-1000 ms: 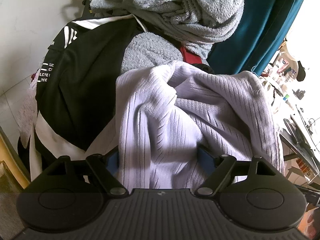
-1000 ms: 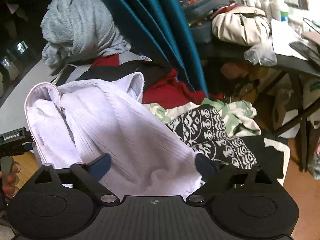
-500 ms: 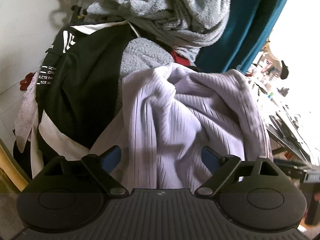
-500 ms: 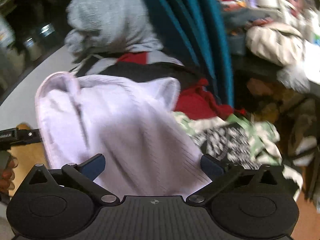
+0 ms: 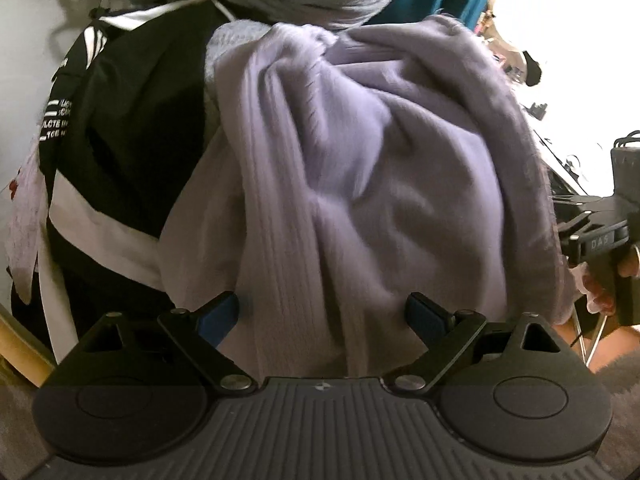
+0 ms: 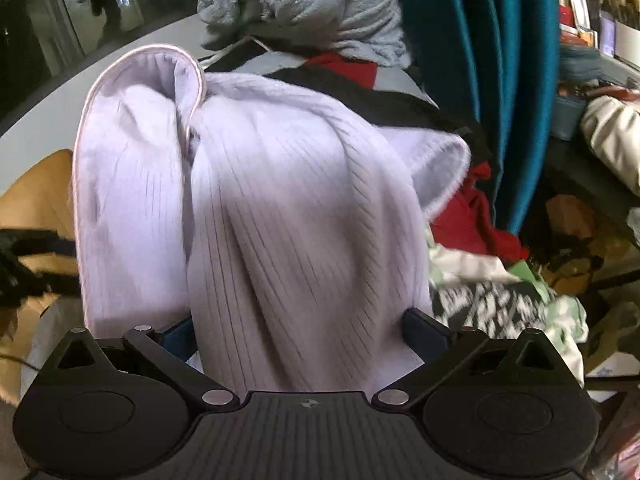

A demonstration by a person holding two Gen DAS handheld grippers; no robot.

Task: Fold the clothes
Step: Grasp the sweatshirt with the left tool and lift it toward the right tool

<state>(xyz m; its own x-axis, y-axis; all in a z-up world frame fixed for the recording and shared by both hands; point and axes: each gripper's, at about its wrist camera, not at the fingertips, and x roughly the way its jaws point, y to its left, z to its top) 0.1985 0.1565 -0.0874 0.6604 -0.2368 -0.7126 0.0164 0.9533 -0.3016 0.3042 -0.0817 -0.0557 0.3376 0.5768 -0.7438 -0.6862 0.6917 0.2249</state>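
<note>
- Left hand-held gripper (image 5: 322,316): jaws spread, lilac ribbed garment (image 5: 360,184) bunched between them, not pinched
- Right hand-held gripper (image 6: 298,330): spread wide around the same garment (image 6: 280,200)

- lilac ribbed garment (image 5: 360,184): lower edge hidden behind the gripper bodies in both wrist views, surface motion-blurred
- black jacket (image 5: 132,128): white sleeve print cut off, unreadable
- black-and-white patterned cloth (image 6: 492,304): smeared, pattern unclear
- other gripper (image 5: 604,240) at frame edge: fingers out of view
- shelf items (image 6: 592,20): too small to identify
</note>
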